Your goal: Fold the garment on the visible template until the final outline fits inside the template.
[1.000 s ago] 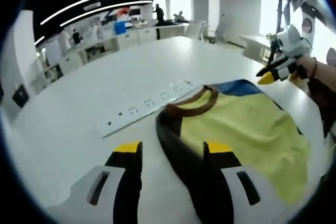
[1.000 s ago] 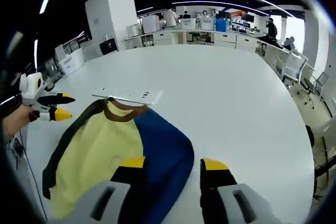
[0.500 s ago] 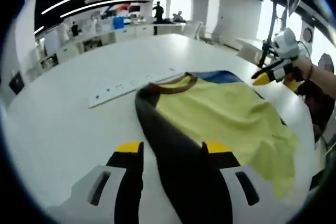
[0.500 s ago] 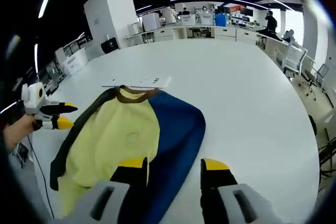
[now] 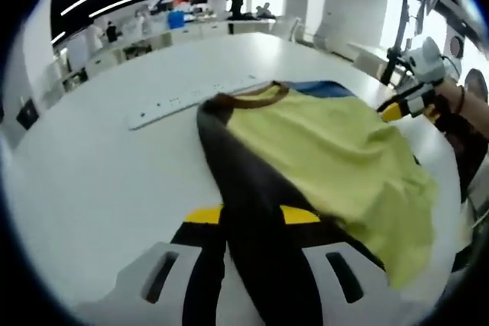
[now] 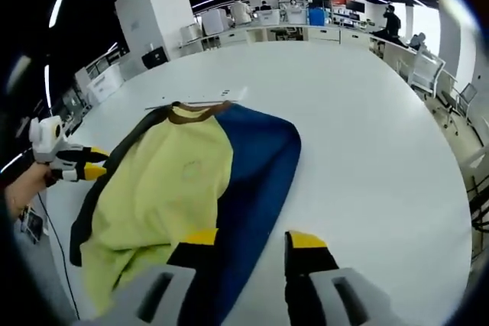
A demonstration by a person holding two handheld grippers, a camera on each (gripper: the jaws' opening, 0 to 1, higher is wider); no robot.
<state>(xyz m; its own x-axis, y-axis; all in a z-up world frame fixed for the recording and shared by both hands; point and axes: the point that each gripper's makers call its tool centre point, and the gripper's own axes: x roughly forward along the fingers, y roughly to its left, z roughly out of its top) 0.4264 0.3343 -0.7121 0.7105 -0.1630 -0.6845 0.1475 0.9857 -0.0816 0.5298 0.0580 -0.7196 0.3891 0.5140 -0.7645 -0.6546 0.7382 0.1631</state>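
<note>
Lying flat on the broad white bench [image 6: 367,127], the yellow-bodied cloth shirt [image 6: 164,196] with one dark sleeve and one blue sleeve runs lengthways, its brown collar [image 6: 200,113] pointing toward the far edge and the white perforated strip [image 5: 191,98].

The left tool [image 5: 252,215] has its jaws pinched on the dark sleeve side, and the right tool [image 6: 248,240] brackets the blue side, jaws apart. Each likely takes a side for folding inward.
</note>
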